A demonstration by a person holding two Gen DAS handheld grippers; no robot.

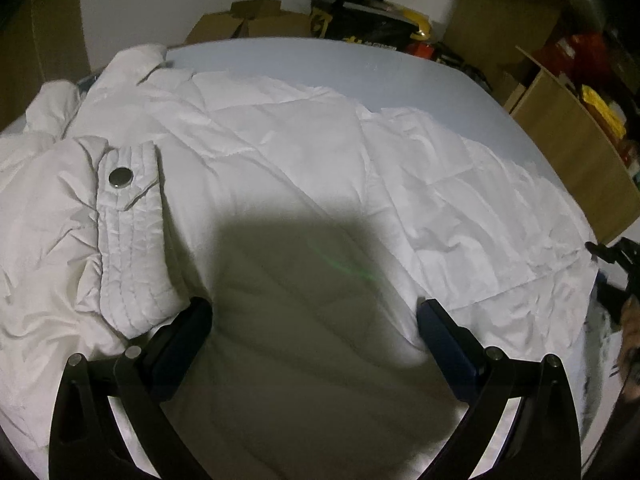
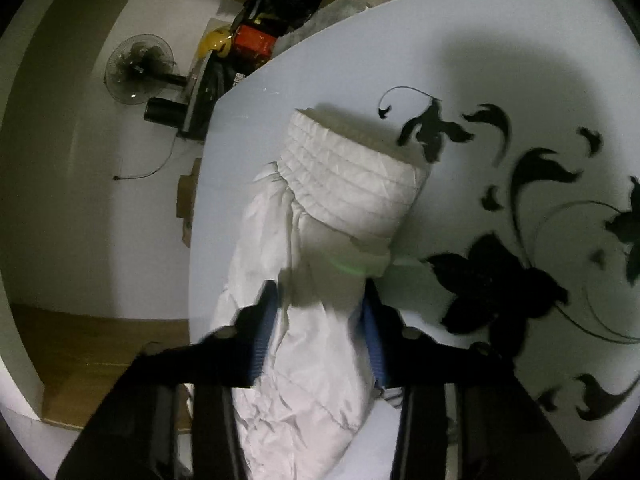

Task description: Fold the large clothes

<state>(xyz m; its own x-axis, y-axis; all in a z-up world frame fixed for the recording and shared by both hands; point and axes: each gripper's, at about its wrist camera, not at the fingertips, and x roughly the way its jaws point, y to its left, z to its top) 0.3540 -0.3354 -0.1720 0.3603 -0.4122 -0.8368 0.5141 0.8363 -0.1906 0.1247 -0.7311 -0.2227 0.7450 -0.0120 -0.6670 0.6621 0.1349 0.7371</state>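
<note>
Right tongs (image 2: 320,312) pinched on white jacket's sleeve (image 2: 320,216); left tongs (image 1: 314,320) wide apart over white jacket (image 1: 280,140), gripping nothing.

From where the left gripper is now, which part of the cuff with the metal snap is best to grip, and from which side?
Grip the ribbed cuff at its free near end, just beside the left gripper, whose fingers stand wide open. Probably come from the right: that long edge lies raised over the flat jacket, while the other edge runs into bunched sleeve fabric. Stay below the snap.
</note>
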